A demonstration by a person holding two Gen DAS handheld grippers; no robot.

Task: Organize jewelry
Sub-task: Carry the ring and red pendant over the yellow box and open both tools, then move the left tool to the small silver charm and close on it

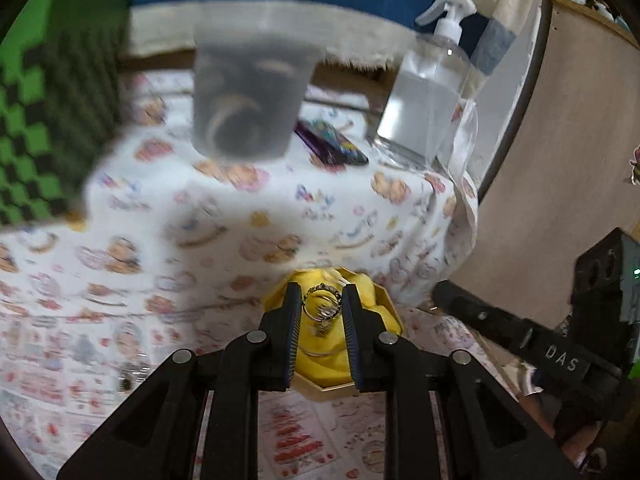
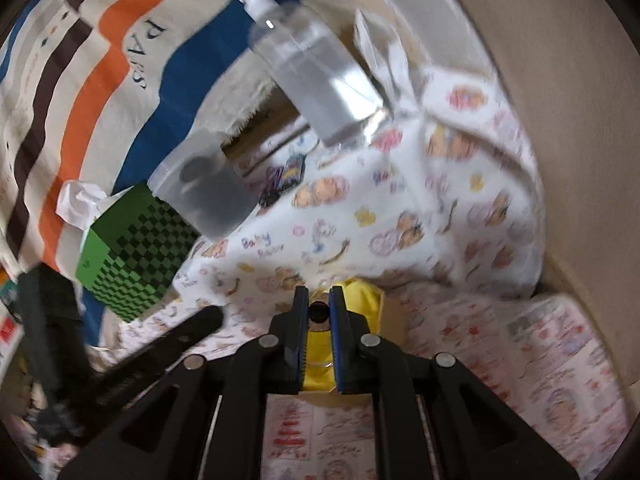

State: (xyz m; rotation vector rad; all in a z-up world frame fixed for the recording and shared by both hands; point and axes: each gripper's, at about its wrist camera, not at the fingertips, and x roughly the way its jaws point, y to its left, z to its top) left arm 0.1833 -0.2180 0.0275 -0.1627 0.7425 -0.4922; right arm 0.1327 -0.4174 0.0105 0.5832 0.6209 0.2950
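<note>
At lower centre of the left wrist view, the left claw [image 1: 322, 304] is clamped on 1 silver ring [image 1: 322, 305], hanging over a yellow-lined jewelry box [image 1: 384, 312] on the table [image 1: 200, 220]. Right of it, the right claw [image 2: 319, 308] pinches a small dark piece [image 2: 319, 312]; what it is I cannot tell. Neither item lies in the box yet, so sorting looks unfinished.

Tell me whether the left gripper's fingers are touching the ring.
Touching. In the left wrist view the ring sits upright between the left gripper's fingers, its rim meeting both pads with no gap, above the yellow-lined box.
</note>
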